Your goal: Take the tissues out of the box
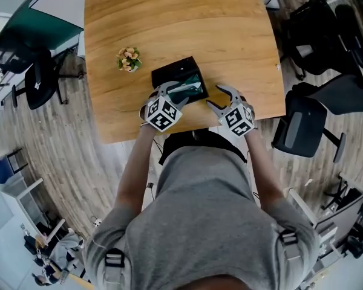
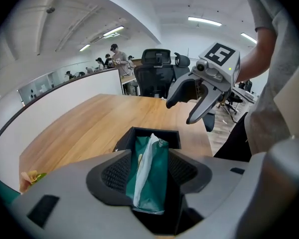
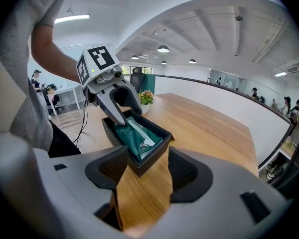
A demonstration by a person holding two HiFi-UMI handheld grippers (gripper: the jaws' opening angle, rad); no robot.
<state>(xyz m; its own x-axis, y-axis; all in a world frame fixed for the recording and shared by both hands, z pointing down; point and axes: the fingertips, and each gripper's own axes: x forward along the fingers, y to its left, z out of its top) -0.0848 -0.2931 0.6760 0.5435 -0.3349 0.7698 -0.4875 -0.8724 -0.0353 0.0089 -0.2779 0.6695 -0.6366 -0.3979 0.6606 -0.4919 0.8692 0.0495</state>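
Observation:
A black open box (image 1: 168,73) stands on the wooden table (image 1: 169,23) near its front edge. Inside lies a green tissue pack (image 1: 192,90) with a white strip along its top. My left gripper (image 1: 179,93) reaches into the box, and the pack (image 2: 152,153) sits between its spread fingers; I see no firm pinch on it. From the right gripper view, one left finger (image 3: 112,108) dips into the box (image 3: 152,156) beside the pack (image 3: 137,136). To the right of the box, my right gripper (image 1: 216,95) hovers open with nothing in it, just over bare wood (image 3: 147,176).
A small pot of flowers (image 1: 129,59) stands on the table left of the box. The table's front edge runs just under both grippers. Black office chairs (image 1: 308,122) stand to the right on the floor, another chair (image 1: 39,83) to the left.

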